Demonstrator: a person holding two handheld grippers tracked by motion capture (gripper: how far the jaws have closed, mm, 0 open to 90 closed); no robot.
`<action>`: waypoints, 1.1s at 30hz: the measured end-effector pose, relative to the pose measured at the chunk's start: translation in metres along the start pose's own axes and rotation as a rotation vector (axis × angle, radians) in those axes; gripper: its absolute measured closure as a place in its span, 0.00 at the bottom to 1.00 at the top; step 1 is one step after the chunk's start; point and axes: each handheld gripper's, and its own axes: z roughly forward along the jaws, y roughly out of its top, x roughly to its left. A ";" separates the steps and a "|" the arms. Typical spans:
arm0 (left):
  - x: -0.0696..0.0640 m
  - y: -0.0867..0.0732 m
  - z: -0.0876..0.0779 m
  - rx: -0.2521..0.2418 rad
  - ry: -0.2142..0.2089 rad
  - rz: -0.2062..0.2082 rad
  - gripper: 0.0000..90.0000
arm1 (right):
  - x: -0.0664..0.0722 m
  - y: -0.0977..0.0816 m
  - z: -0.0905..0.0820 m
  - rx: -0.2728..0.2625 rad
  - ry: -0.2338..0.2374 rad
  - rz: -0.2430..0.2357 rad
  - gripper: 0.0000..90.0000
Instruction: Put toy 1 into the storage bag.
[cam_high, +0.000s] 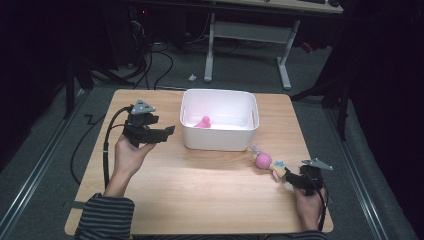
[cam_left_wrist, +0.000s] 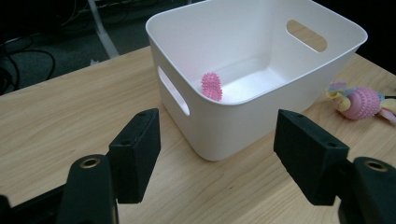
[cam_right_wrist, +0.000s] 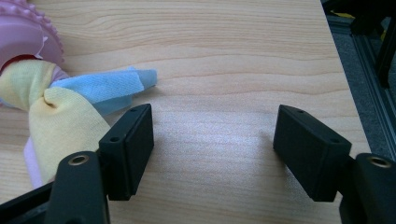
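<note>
A white bin (cam_high: 219, 137) stands at the table's far middle, with a small pink spiky toy (cam_high: 202, 122) on its floor. In the left gripper view the bin (cam_left_wrist: 233, 126) is just ahead and the spiky toy (cam_left_wrist: 211, 87) lies inside it. My left gripper (cam_high: 167, 132) hovers left of the bin, jaws open and empty (cam_left_wrist: 217, 135). A pink knobbly ball with yellow and blue cloth tails (cam_high: 263, 160) lies right of the bin's front corner. My right gripper (cam_high: 289, 176) sits low by those tails, open (cam_right_wrist: 212, 116). The cloth (cam_right_wrist: 60, 112) lies beside its left jaw, outside the gap.
The wooden table (cam_high: 200, 195) has its right edge close to my right hand, with grey floor beyond (cam_right_wrist: 369, 93). A white desk frame (cam_high: 285, 60) and cables (cam_high: 160, 65) stand on the floor behind the table.
</note>
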 end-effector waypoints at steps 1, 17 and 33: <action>0.000 -0.002 0.000 -0.001 -0.001 -0.004 0.36 | 0.000 0.000 0.000 0.000 0.000 0.000 0.32; 0.010 -0.029 -0.005 -0.014 -0.011 -0.064 0.36 | 0.000 0.000 0.000 0.000 0.000 0.000 0.32; 0.015 -0.069 0.002 0.018 -0.030 -0.129 0.36 | 0.000 0.000 0.000 0.000 -0.001 -0.001 0.32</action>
